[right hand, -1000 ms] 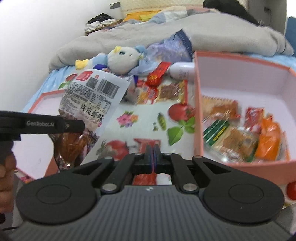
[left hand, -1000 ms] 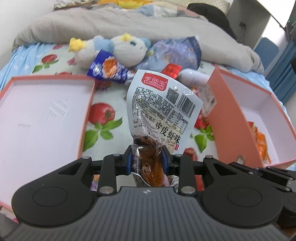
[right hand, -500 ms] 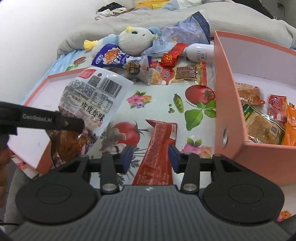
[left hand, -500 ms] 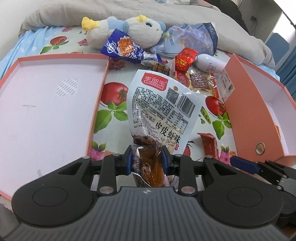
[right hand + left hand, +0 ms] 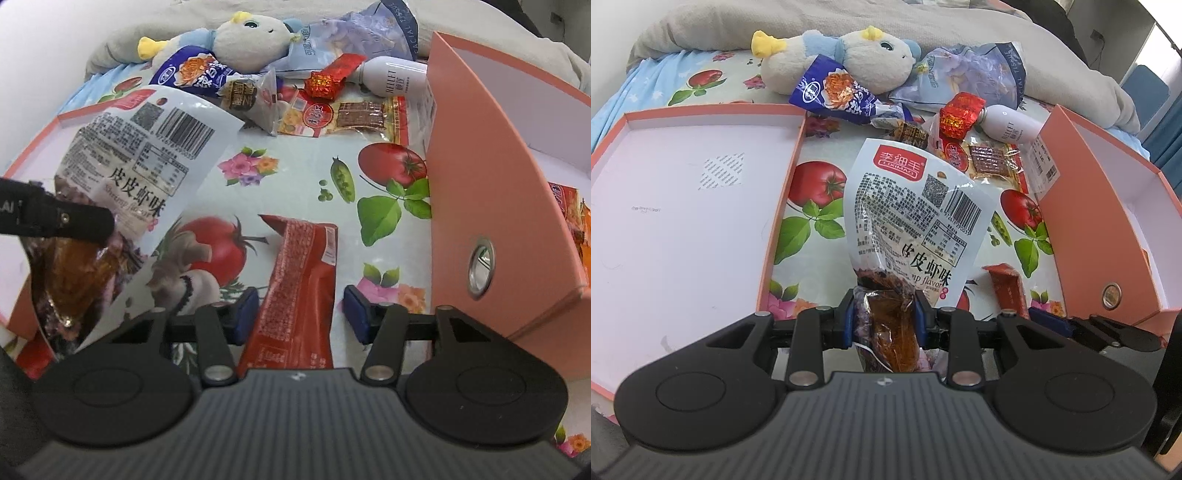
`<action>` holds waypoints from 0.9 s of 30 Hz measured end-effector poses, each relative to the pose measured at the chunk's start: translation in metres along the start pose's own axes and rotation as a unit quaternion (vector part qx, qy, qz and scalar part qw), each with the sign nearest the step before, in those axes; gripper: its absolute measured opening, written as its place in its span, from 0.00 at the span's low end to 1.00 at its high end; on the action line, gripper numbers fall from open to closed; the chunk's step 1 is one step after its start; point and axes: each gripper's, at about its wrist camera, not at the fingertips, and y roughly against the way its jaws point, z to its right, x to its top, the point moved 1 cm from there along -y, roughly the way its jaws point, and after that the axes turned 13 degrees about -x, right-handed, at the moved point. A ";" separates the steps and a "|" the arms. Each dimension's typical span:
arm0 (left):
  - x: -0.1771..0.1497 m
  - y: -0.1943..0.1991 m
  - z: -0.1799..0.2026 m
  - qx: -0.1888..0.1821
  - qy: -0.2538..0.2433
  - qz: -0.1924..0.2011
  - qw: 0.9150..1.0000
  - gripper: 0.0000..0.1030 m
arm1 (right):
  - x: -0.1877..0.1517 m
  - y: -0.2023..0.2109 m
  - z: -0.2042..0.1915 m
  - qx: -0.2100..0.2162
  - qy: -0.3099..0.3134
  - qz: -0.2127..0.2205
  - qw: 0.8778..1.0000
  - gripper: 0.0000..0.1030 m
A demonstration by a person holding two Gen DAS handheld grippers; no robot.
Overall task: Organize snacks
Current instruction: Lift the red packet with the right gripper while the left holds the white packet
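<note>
1. Left hand-held gripper [image 5: 885, 320]: I keep it pinching the white printed shrimp-snack pouch [image 5: 916, 218], lifted clear of the bed for boxing.
2. Right hand-held gripper [image 5: 301, 312]: jaws just narrowing, still spread astride the flat red foil packet [image 5: 299, 291] on the fruit-print bedsheet [image 5: 295, 177], beside the salmon cardboard box [image 5: 476, 177].

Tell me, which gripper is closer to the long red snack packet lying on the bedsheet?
Right. The right gripper straddles the red snack packet, jaws open on either side without pressing. The left gripper is off to its side, clamped on the shrimp-flavor snack bag.
</note>
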 end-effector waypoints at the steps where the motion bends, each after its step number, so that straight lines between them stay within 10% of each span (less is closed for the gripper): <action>1: 0.000 0.000 0.000 0.000 -0.001 0.001 1.000 0.34 | 0.001 0.000 0.001 0.000 -0.002 -0.003 1.000 0.27; 27: 0.066 0.070 0.051 -0.029 -0.013 0.059 0.998 0.34 | 0.068 0.110 0.058 0.048 -0.061 0.062 0.995 0.24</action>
